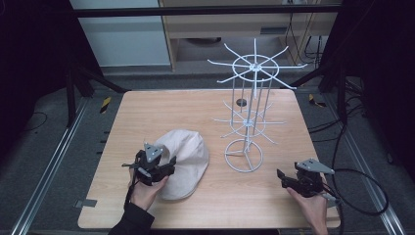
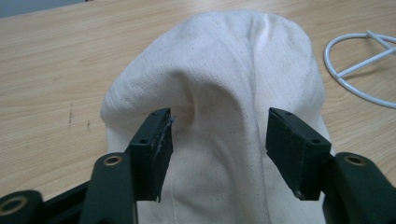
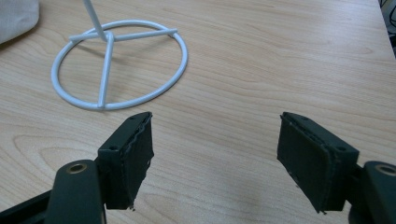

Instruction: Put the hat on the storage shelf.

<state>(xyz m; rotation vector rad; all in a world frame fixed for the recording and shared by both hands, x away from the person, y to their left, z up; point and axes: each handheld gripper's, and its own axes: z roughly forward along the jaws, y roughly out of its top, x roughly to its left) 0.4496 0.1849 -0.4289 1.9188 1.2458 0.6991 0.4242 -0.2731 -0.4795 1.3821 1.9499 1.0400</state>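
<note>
your left tool [image 1: 155, 169] sits at the near edge of the cream cap [image 1: 188, 154], which lies flat on the worktop [image 1: 205, 105] at its left half, just beside the white wire rack [image 1: 247, 120]. in the left gripper view the jaws stand apart with a raised fold of the cap [image 2: 219, 93] between them; the left pad [image 2: 154, 144] looks to be at or very near the cloth, but you have not closed, so nothing is gripped yet. your right tool [image 1: 298, 180] rests low near the front right corner of the worktop, well apart from the cap, its jaws also spread wide over bare wood, with the rack's ring base [image 3: 119, 63] ahead of it and a corner of the cap [image 3: 16, 16] just at the frame's edge. judging by this layout, the work looks to be getting the cap onto one of the rack's arms, and it is at its very start: the approach to the cap is made, but the grasp, the lift, the carry across and the hanging are all left to do. every arm of the rack, upper tier [image 1: 254, 63] and lower, is bare. you will likely want to pinch that fold firmly before lifting, since soft cloth can slip, and your right tool is free to steady the rack's base if it tips.
</note>
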